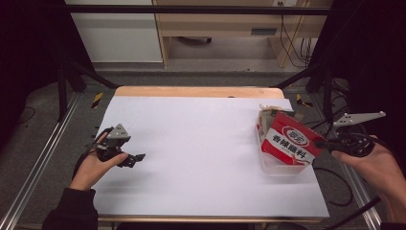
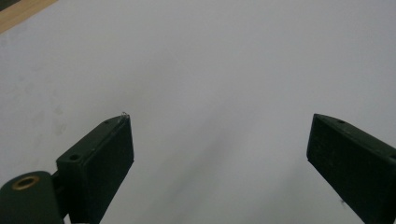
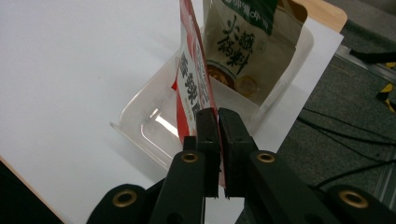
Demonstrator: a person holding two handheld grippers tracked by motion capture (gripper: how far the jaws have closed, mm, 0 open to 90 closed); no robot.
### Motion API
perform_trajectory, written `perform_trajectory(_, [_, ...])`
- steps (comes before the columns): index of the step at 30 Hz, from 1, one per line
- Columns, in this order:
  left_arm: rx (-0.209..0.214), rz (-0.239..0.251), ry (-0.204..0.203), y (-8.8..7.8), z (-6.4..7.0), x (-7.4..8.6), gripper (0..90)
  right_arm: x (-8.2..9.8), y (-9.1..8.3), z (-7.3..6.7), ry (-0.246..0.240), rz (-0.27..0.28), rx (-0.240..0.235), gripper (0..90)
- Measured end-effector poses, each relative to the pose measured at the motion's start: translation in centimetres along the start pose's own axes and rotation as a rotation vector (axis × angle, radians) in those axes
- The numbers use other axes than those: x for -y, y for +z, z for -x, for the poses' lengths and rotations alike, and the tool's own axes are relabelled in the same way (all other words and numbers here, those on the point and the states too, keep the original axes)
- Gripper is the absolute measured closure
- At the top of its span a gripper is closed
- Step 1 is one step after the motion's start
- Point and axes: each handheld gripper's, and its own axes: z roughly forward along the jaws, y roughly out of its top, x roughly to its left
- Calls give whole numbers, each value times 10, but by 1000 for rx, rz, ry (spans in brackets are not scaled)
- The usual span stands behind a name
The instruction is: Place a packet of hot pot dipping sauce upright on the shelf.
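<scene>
- The right gripper (image 3: 218,116) has its two black jaws pressed together on the lower edge of a red seasoning packet (image 3: 194,79); the packet's thin edge runs straight up from between the jaws in the right gripper view.
- In the high view the same right gripper (image 1: 324,143) pinches the red seasoning packet (image 1: 292,140) at its right edge, the packet standing tilted with its long axis running from upper left down to lower right, its printed face turned toward the camera.
- The packet sits over a clear plastic tray (image 1: 280,168) near the table's right edge; its lower part reaches into the tray.
- A tan packet (image 3: 250,46) stands in the tray's far end, just behind the red one.
- The right hand (image 1: 378,160) cups the gripper from the right, beyond the table edge, palm turned up.
- The left gripper (image 2: 219,140) has its jaws spread wide, with nothing between them, above the white table cover (image 2: 224,56).
- In the high view the left gripper (image 1: 136,157) points right, near the table's left edge, well apart from the tray.
- The left hand (image 1: 95,163) grips it from below, dark sleeve (image 1: 72,211) trailing toward the bottom edge.
</scene>
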Motion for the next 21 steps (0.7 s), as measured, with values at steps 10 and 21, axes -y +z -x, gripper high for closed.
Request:
perform_trajectory(10, [-2, 5, -6, -1, -1, 1, 75, 2, 5, -2, 0, -1, -17, 761])
perform_trajectory(21, [-5, 10, -9, -3, -2, 1, 75, -15, 19, -10, -21, -28, 3, 538])
